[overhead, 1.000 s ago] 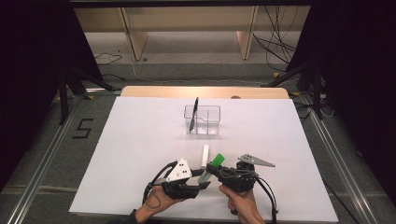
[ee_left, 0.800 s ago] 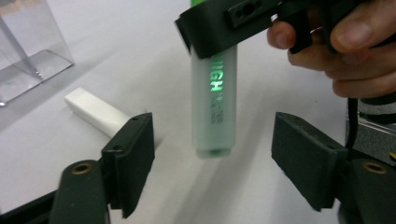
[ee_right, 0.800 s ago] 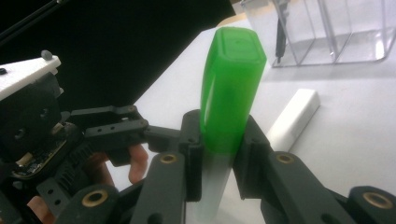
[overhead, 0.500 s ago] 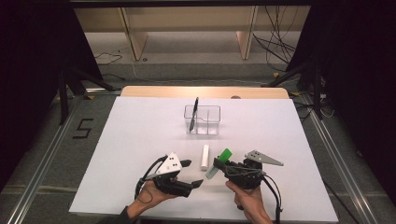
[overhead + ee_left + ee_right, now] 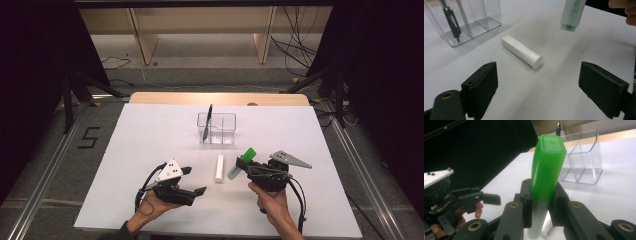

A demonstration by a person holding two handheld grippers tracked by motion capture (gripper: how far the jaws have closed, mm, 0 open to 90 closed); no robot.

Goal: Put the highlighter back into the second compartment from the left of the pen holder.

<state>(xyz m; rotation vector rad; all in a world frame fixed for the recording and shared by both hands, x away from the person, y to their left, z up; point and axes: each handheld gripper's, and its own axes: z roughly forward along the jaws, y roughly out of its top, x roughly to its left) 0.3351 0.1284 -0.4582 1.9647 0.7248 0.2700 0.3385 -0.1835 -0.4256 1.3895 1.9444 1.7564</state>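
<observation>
On the left, our left tongs [image 5: 192, 181] have just been opening and are wide, with nothing between them. The white cap [image 5: 219, 168] lies on the table [image 5: 150, 130] in the middle. On the right, our right tongs [image 5: 243, 166] squeeze the green marker [image 5: 243, 162] above the table.

A clear organiser [image 5: 216, 128] with compartments stands on the white table sheet [image 5: 150, 145], toward the far side. A black pen [image 5: 207, 120] stands tilted in its left compartment. Far edge of the wooden tabletop [image 5: 165, 98] shows past the sheet. Floor left of table: a "5" marking [image 5: 88, 137]. Cables [image 5: 300, 47] lie behind.
</observation>
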